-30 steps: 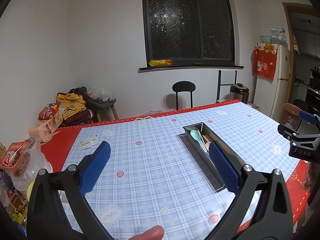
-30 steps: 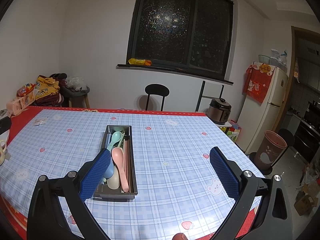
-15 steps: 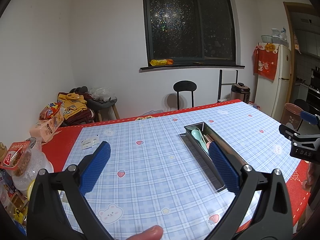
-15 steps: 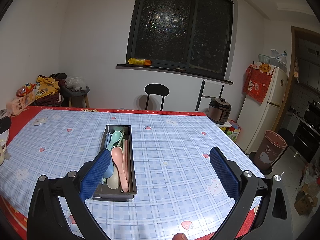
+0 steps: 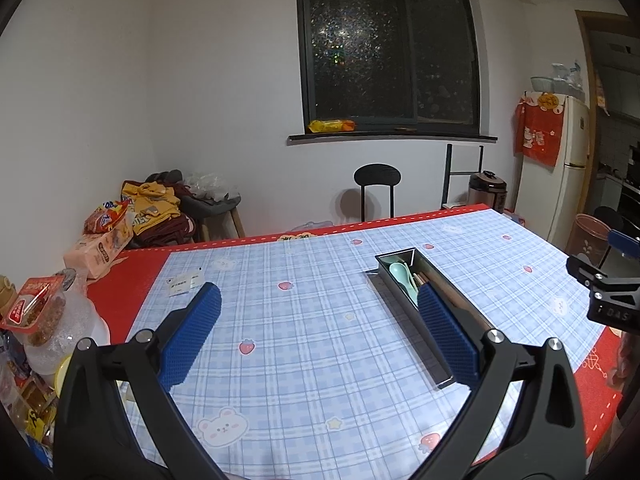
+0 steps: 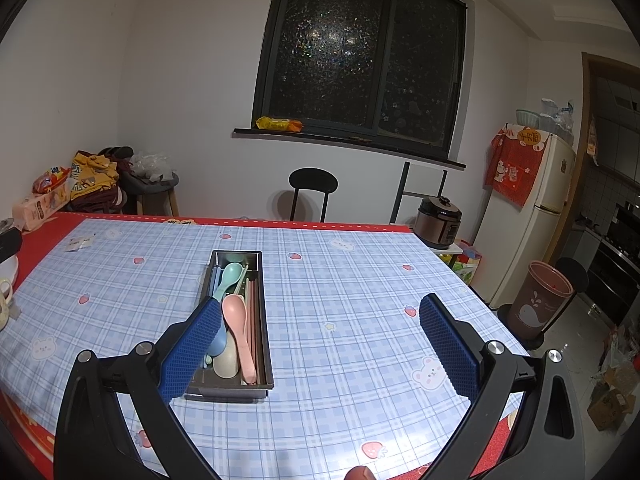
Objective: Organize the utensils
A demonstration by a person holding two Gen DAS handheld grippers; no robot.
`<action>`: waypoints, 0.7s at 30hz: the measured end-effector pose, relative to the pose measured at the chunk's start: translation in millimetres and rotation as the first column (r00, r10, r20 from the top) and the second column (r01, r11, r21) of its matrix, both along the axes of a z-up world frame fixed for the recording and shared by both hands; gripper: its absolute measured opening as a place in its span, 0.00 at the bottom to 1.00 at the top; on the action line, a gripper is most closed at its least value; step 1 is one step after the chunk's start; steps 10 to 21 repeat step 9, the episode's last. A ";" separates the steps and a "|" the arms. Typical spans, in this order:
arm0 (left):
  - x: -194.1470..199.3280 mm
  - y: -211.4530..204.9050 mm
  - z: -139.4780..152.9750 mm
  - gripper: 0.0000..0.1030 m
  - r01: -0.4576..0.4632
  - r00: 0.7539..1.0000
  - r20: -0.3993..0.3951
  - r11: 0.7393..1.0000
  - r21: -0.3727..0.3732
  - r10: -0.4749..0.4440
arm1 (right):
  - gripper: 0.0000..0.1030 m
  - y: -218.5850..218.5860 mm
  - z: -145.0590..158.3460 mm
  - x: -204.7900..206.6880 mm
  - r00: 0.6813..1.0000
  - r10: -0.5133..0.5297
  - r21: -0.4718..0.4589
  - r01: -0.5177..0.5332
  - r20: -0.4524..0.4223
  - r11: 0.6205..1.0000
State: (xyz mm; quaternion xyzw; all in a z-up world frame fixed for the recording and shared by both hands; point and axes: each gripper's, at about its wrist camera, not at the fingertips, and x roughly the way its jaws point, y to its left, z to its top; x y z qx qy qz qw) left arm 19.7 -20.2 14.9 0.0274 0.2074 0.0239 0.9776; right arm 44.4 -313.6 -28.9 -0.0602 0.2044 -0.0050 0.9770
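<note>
Two grippers: both are hovering over the table (image 6: pixel 360 280) with jaws spread wide, gripping nothing.
Left gripper (image 5: pixel 316 336): metal tray (image 5: pixel 434 354) is lying behind its right jaw.
Right gripper (image 6: pixel 320 344): tray (image 6: pixel 264 320) is sitting behind its left jaw.
Tray contents: pink spoon (image 6: pixel 240 328), teal spoon (image 6: pixel 228 276), chopsticks (image 6: pixel 252 312) are lying inside.

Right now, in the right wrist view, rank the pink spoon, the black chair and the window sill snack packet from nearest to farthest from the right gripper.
From the right gripper, which is open:
1. Pink spoon, in the metal tray by the gripper's left finger.
2. Black chair, beyond the table's far edge.
3. Snack packet, on the window sill at the back wall.
</note>
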 end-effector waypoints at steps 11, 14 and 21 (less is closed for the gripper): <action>-1.8 -5.2 1.2 0.94 -0.001 1.000 0.003 1.000 0.029 0.001 | 0.94 -0.6 2.3 -3.3 1.000 -0.006 -0.005 0.007 0.012 1.000; -1.8 -5.2 1.2 0.94 -0.001 1.000 0.003 1.000 0.029 0.001 | 0.94 -0.6 2.3 -3.3 1.000 -0.006 -0.005 0.007 0.012 1.000; -1.8 -5.2 1.2 0.94 -0.001 1.000 0.003 1.000 0.029 0.001 | 0.94 -0.6 2.3 -3.3 1.000 -0.006 -0.005 0.007 0.012 1.000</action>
